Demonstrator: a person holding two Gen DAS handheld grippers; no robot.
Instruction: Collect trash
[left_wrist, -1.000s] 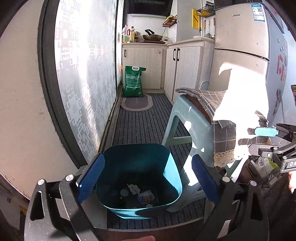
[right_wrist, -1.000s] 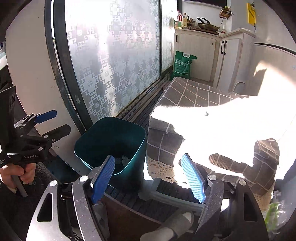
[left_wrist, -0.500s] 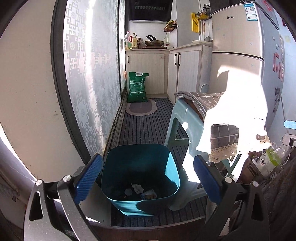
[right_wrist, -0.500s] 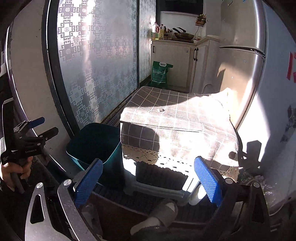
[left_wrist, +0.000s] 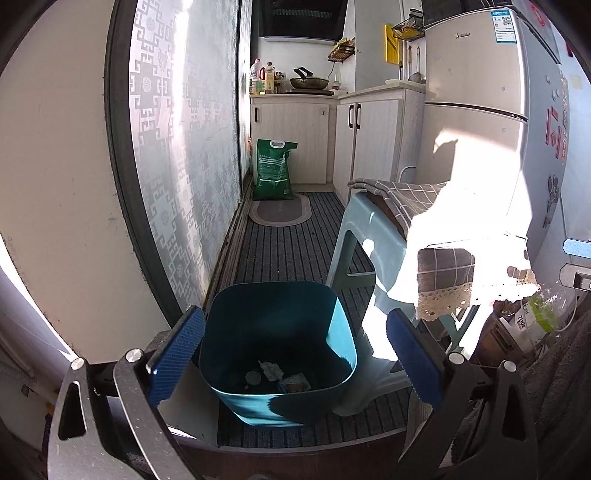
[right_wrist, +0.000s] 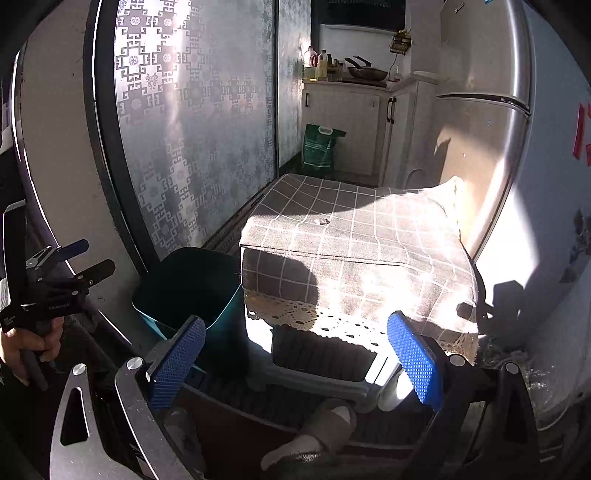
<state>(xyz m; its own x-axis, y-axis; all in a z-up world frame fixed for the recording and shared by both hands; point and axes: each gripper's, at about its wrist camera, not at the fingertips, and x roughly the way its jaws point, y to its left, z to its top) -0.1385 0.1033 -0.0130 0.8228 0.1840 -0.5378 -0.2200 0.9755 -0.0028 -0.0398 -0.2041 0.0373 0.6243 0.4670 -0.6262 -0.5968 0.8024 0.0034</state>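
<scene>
A teal bin (left_wrist: 277, 350) stands on the striped floor mat with crumpled paper (left_wrist: 270, 370) and a wrapper (left_wrist: 294, 385) at its bottom. My left gripper (left_wrist: 295, 354) hangs open above the bin's near side, nothing between its blue pads. In the right wrist view the bin (right_wrist: 188, 288) sits left of a stool draped in a grey checked cloth (right_wrist: 354, 243). A tiny scrap (right_wrist: 322, 221) lies on the cloth. My right gripper (right_wrist: 295, 363) stands wide open and empty in front of the stool. The left gripper (right_wrist: 85, 258) also shows at the far left, held by a hand.
A frosted sliding door (left_wrist: 184, 166) runs along the left. Kitchen cabinets (left_wrist: 332, 140), a green sack (left_wrist: 273, 170) and an oval mat (left_wrist: 280, 210) lie at the far end, a fridge (left_wrist: 480, 110) on the right. A foot (right_wrist: 314, 432) rests on the floor below my right gripper.
My right gripper opened wider and pulled back to the right, from the bin toward the stool's front. The left gripper drew back slightly early on; both have stayed still since.
</scene>
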